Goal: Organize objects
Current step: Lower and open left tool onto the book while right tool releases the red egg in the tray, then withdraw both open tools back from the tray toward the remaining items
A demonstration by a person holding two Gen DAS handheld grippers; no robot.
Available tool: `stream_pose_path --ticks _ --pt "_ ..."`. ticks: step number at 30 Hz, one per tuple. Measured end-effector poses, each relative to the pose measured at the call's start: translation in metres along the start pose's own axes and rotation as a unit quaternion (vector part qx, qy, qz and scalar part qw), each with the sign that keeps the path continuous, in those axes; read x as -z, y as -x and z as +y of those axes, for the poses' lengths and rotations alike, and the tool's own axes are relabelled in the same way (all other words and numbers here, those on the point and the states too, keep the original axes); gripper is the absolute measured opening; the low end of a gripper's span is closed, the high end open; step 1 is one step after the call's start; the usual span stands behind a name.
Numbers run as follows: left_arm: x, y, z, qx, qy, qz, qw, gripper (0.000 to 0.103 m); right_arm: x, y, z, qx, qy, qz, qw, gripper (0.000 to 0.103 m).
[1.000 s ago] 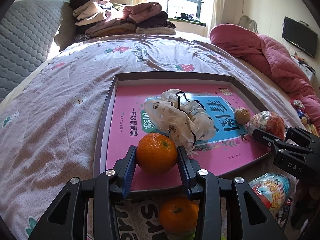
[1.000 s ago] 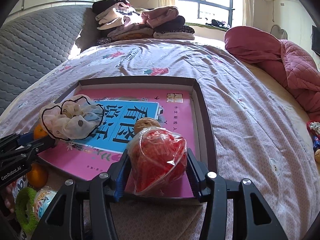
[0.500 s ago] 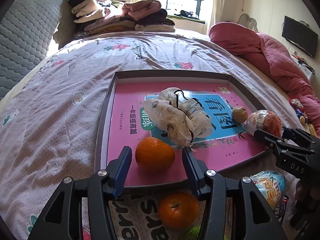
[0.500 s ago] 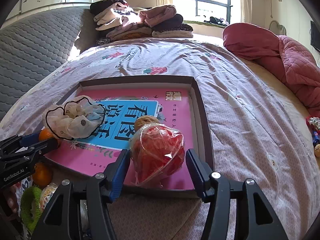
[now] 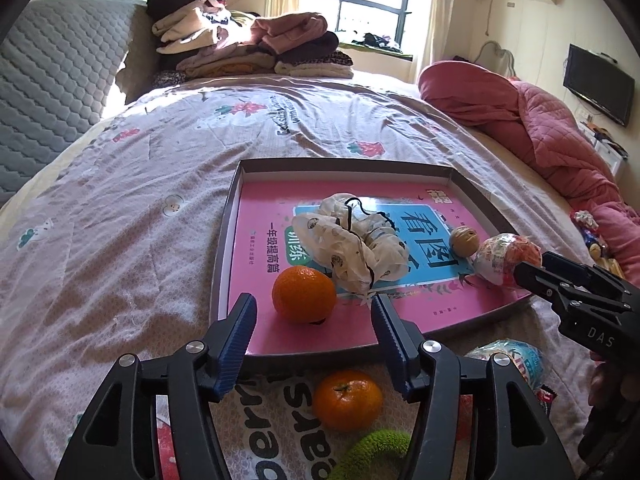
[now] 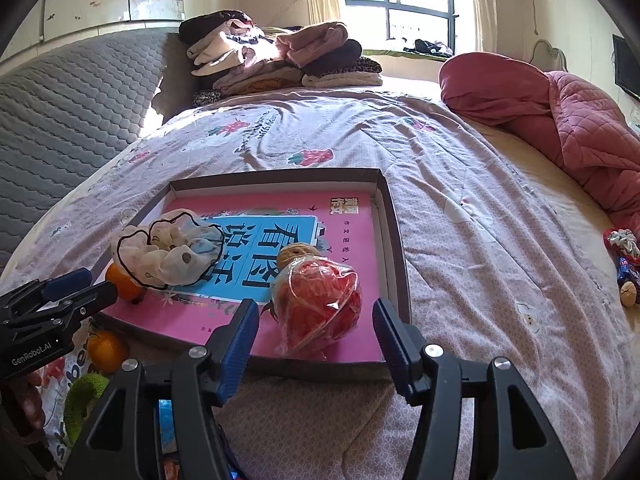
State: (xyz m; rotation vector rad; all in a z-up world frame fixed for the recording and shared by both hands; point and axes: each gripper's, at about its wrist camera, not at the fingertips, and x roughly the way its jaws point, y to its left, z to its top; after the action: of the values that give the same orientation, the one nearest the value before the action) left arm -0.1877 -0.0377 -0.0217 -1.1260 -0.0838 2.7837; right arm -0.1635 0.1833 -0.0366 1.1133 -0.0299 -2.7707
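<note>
We saw a shallow tray (image 5: 224, 256) with a low dark rim lying on the bedspread (image 5: 120, 208), and a pink book (image 5: 256, 216) covered nearly all of its floor. To the left of the tray and beyond its far rim the bedspread was open, up to a pile of folded clothes (image 5: 248, 48) at the far end; on the right side a red quilt (image 5: 552, 140) was bunched up well apart from the tray. In front of the near rim the room was narrower: a second orange (image 5: 347, 399), a green fuzzy thing (image 5: 372, 446) and a round wrapped toy (image 5: 516, 358) lay there on a printed cloth. Inside the tray, an orange (image 5: 304, 294) rested near the near left corner, just beside a pale scrunchie (image 5: 348, 248) that lay on the blue part of the book. Farther to the right a small brown ball (image 5: 464, 241) sat next to a red ball in clear plastic wrap (image 6: 318, 308), which was close to the right rim. The left gripper (image 5: 314, 328) stood wide apart over the near rim, with the orange just beyond its tips and touching neither finger. The right gripper (image 6: 316, 330) was also spread wide; the wrapped red ball stood between its fingers, with a gap on each side, resting on the book. Each gripper held nothing.
</note>
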Motion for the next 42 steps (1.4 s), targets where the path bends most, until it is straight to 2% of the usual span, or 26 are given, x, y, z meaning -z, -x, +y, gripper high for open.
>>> stream_pose_path --ticks 23,26,42 --pt "-0.001 0.087 0.002 0.008 0.017 -0.059 0.9981 0.062 -0.01 0.078 0.028 -0.02 0.022 -0.06 0.998 0.06" --pt "0.0 0.098 0.002 0.006 0.017 -0.064 0.9978 0.063 -0.01 0.087 0.03 -0.024 0.022 -0.066 0.997 0.064" --pt "0.009 0.147 -0.006 0.0 0.006 -0.08 0.9968 0.063 -0.007 0.129 0.043 -0.03 0.04 -0.089 0.995 0.067"
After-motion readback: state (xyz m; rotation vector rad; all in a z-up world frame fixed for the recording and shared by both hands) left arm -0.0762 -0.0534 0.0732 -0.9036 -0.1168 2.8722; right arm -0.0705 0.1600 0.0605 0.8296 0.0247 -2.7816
